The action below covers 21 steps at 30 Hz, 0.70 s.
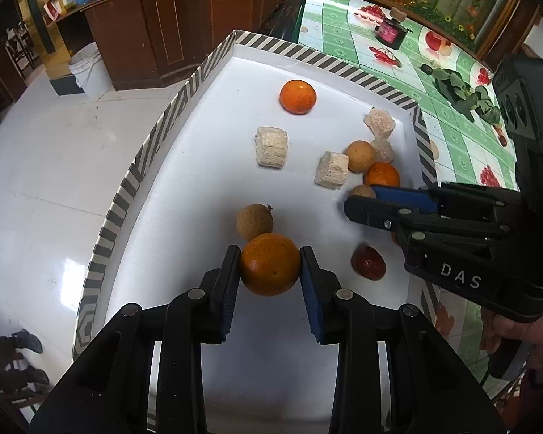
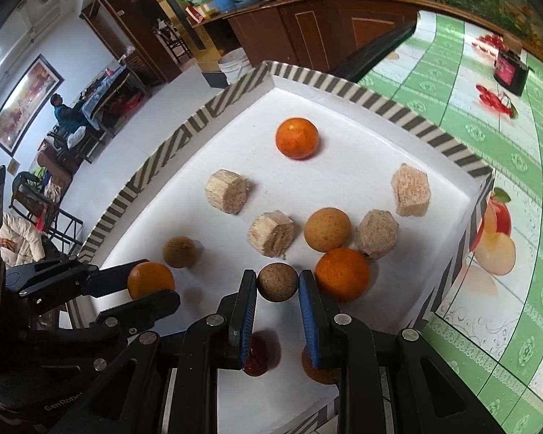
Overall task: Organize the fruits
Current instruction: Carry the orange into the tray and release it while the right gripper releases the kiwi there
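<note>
A white tray [image 1: 184,101] [image 2: 199,119] with a striped rim holds fruit and beige fibrous chunks. My left gripper [image 1: 269,256] [image 2: 155,280] is shut on an orange [image 1: 269,264] [image 2: 150,278] at the tray's near left, beside a brown round fruit [image 1: 254,221] [image 2: 180,252]. My right gripper [image 2: 277,284] [image 1: 360,199] is shut on a small brown round fruit [image 2: 277,282] [image 1: 362,191], close to a second orange [image 2: 342,274] [image 1: 382,174]. A third orange [image 1: 297,96] [image 2: 297,138] lies at the far end. A dark red fruit [image 1: 368,263] [image 2: 259,358] sits near the front.
Several beige chunks [image 2: 226,191] and a tan round fruit [image 2: 327,229] crowd the tray's middle and right. The tray rests on a green patterned tablecloth [image 2: 452,101] with a dark jar [image 1: 391,30] and a leafy sprig [image 1: 463,94]. White floor drops off left of the tray.
</note>
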Each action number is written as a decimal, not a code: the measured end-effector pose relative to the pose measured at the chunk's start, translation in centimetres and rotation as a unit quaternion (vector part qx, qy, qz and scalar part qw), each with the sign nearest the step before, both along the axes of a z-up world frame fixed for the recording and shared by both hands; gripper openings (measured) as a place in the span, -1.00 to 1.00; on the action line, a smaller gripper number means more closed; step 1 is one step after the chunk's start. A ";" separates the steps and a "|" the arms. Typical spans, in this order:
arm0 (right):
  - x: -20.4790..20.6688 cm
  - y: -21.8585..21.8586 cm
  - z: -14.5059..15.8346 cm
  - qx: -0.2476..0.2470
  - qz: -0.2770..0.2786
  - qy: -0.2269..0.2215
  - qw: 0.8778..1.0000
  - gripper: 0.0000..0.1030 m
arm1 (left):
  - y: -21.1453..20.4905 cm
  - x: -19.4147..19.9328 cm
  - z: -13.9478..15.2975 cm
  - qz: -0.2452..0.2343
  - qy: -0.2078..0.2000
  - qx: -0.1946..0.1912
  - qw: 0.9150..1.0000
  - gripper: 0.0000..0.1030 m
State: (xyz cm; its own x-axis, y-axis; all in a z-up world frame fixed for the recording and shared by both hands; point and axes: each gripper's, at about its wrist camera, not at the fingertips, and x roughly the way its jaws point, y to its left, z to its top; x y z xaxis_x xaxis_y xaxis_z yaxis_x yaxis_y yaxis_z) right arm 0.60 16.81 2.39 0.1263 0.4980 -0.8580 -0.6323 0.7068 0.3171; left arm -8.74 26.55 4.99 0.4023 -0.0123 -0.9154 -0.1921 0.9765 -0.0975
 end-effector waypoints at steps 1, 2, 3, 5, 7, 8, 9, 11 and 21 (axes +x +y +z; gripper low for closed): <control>0.1 -0.1 -0.2 0.000 -0.001 0.002 1.000 -0.56 | 0.0 0.1 0.0 0.001 0.000 0.002 1.000 -0.38; 0.0 -0.1 -0.2 0.000 -0.001 0.001 1.000 -0.55 | 0.1 0.1 0.0 0.003 -0.001 0.005 1.000 -0.38; 0.0 0.0 -0.2 -0.001 0.000 -0.001 1.000 -0.56 | 0.1 0.1 -0.1 0.004 -0.001 0.007 1.000 -0.38; 0.0 0.2 -0.2 -0.005 0.003 -0.003 1.000 -0.56 | 0.2 0.2 -0.3 0.008 0.001 0.009 1.000 -0.38; 0.0 0.4 -0.3 -0.010 0.008 -0.005 1.000 -0.56 | 0.3 0.3 -0.5 0.013 0.006 0.010 1.000 -0.38; -0.1 0.4 -0.3 -0.011 0.010 -0.006 1.000 -0.55 | 0.5 0.3 -0.7 0.018 0.010 0.008 1.000 -0.38; -0.1 0.3 -0.3 -0.010 0.011 -0.006 1.000 -0.54 | 0.7 0.3 -0.9 0.022 0.012 0.005 1.000 -0.38; -0.1 -0.1 -0.1 -0.003 0.009 -0.003 1.000 -0.51 | 0.9 0.2 -1.1 0.027 0.014 0.002 1.000 -0.37; -0.7 -2.2 2.0 0.022 -0.004 -0.014 1.000 -0.49 | 0.7 -0.1 -0.6 0.040 0.013 0.026 0.999 -0.32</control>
State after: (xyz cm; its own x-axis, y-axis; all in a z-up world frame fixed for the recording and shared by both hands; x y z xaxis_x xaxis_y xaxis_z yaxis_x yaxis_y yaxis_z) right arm -0.06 14.65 4.42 0.1537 0.5344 -0.8312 -0.6355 0.6976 0.3309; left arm -8.82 27.23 4.44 0.3762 0.0674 -0.9241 -0.2713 0.9617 -0.0403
